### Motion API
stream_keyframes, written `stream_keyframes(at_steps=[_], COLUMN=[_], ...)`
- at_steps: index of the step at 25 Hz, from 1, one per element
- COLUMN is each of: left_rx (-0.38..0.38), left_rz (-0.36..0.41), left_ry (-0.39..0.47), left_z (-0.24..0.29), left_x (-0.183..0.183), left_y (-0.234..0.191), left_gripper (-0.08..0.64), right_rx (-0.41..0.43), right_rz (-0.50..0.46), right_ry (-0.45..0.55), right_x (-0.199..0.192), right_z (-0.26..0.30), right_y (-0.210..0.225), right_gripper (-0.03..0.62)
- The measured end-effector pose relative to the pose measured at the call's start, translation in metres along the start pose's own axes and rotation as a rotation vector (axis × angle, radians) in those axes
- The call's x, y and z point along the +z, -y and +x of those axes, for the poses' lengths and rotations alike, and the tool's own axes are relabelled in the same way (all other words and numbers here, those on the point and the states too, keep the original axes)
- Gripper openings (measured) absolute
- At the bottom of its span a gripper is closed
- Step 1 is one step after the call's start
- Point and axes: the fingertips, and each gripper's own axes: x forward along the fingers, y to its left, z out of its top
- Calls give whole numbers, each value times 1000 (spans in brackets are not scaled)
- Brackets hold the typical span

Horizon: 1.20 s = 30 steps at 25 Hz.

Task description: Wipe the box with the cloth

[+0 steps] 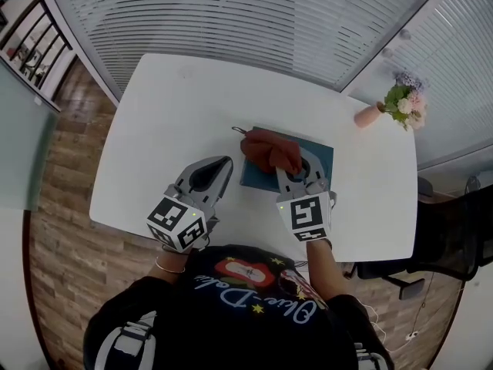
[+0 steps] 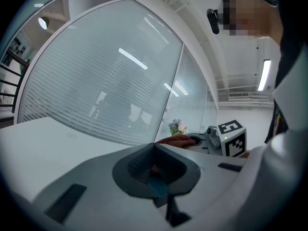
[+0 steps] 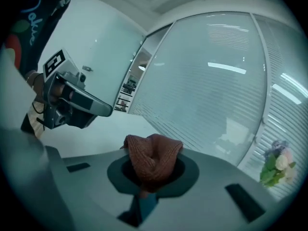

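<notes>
Cloth (image 1: 269, 151) of a rust-red knit is sitting bunched in a heap on the flat teal box (image 1: 323, 154), covering the box's left part while the right part is showing bare. The box is lying flat on the white table (image 1: 177, 122), right of the table's middle and toward the person's side. The right gripper (image 1: 299, 174) is reaching onto the box from the near edge, and its fingers are pinching the cloth: in the right gripper view a fold of the knit is bulging up out of the dark hollow between them, with a sliver of teal showing underneath. The left gripper (image 1: 218, 169) is hanging just left of the box, apart from the cloth, its tip pointing toward the box's near left corner; its fingers are pressing together with nothing between them, as the left gripper view shows. Whether it is touching the table cannot be told. A small pink vase of flowers (image 1: 400, 106) is standing at the table's far right corner, well apart from the box. White blinds (image 1: 254, 14) are running behind the table's far side, a wooden floor (image 1: 69, 253) is showing at the left, and a dark chair (image 1: 447, 237) is standing at the right.
</notes>
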Motion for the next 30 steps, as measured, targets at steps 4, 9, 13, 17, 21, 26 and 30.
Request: stream_keyframes(at_steps=[4, 9, 13, 17, 21, 26, 30], left_rx=[21, 27, 15, 3, 2, 10, 10], left_rz=[-4, -10, -5, 8, 3, -2, -1], left_ry=[7, 2, -6, -4, -1, -4, -6], left_z=[-6, -8, -2, 5, 5, -1, 1], left_x=[1, -2, -2, -1, -2, -1, -2], left_y=[-7, -9, -3, 0, 0, -4, -3], left_gripper=[3, 3, 3, 3, 3, 3, 3], right_rx=[125, 210, 233, 225, 218, 206, 184], right_rz=[-18, -135, -112, -86, -83, -85, -78], right_ry=[-20, -148, -181, -203, -220, -239, -265], right_x=[0, -27, -41, -53, -61, -64, -73], right_z=[21, 32, 31, 28, 22, 19, 13], right_y=[-44, -74, -77, -68, -65, -62, -50], right_gripper=[26, 26, 26, 25, 26, 26, 26])
